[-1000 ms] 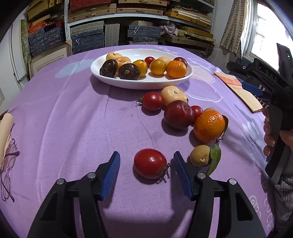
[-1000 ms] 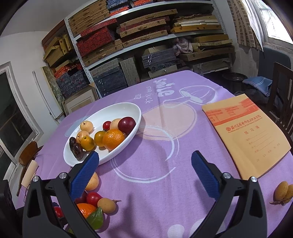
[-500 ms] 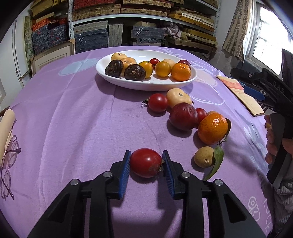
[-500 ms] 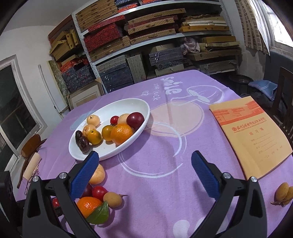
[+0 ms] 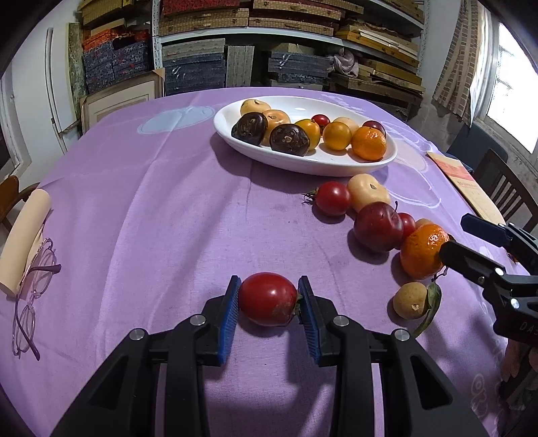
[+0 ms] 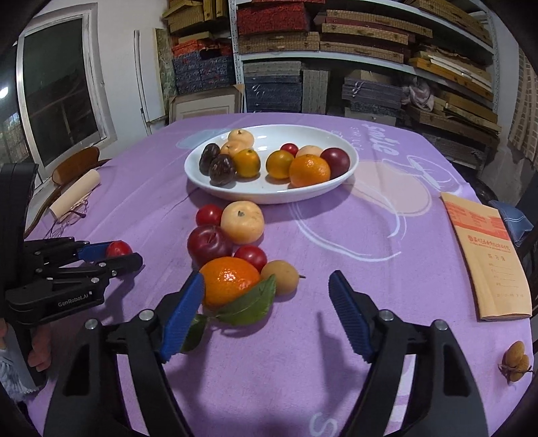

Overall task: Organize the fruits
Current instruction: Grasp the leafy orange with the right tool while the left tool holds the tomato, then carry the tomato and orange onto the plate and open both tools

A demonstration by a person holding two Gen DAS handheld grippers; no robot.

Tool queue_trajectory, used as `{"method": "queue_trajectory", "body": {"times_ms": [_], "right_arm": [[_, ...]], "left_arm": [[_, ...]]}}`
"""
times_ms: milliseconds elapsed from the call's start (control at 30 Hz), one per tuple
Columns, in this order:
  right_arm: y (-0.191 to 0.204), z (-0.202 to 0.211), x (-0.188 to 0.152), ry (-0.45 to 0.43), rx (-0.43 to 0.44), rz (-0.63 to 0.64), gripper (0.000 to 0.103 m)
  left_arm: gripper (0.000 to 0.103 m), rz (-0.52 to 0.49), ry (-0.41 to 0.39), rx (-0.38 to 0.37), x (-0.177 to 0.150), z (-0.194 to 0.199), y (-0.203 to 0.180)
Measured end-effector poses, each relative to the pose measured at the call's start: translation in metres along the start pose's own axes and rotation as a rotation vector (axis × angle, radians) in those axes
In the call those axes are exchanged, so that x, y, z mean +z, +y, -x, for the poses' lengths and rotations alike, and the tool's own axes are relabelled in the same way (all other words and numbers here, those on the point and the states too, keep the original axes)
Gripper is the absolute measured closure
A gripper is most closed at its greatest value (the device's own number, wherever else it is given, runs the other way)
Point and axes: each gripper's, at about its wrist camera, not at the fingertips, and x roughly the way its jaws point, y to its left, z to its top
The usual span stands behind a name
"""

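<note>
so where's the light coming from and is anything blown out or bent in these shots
Left wrist view: the window at upper right is blown out, the shelves bow with fisheye, and the left claw casts a soft shadow under the red tomato. Right wrist view: a glare spot sits on the orange; the corners go dark.

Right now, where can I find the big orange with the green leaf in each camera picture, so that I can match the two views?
Left wrist view: the orange with the leaf lies at the right, last in the row of loose fruit, beside the right gripper.
Right wrist view: the same orange lies low in the middle, by the near left finger.
Shared landmark: the white plate of fruit behind it.
</note>
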Motion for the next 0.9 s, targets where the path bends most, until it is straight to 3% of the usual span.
{"method": "queue_trajectory", "body": {"times_ms": [167,233,333,767,900], "right_arm": [[0.004,-0.004,-0.002,0.026,0.047,-0.014,0.030],[0.004,-0.006,-0.003,0.046,0.074,-0.024,0.043],[0.000,-0.011,-0.003,0.073,0.107,-0.054,0.050],[-0.003,-0.019,-0.001,0.091,0.151,-0.105,0.057],[-0.005,-0.010,0.001,0.041,0.145,-0.107,0.057]], "left_arm": [[0.068,-0.005,0.003,-0.001,0.000,-0.002,-0.001],[0.068,-0.008,0.005,0.000,0.000,-0.002,-0.001],[0.068,-0.009,0.005,0.001,0.000,-0.002,-0.001],[0.068,-0.014,0.009,-0.002,0.000,-0.003,-0.003],[0.068,-0.002,0.007,-0.019,0.000,-0.003,-0.001]]}}
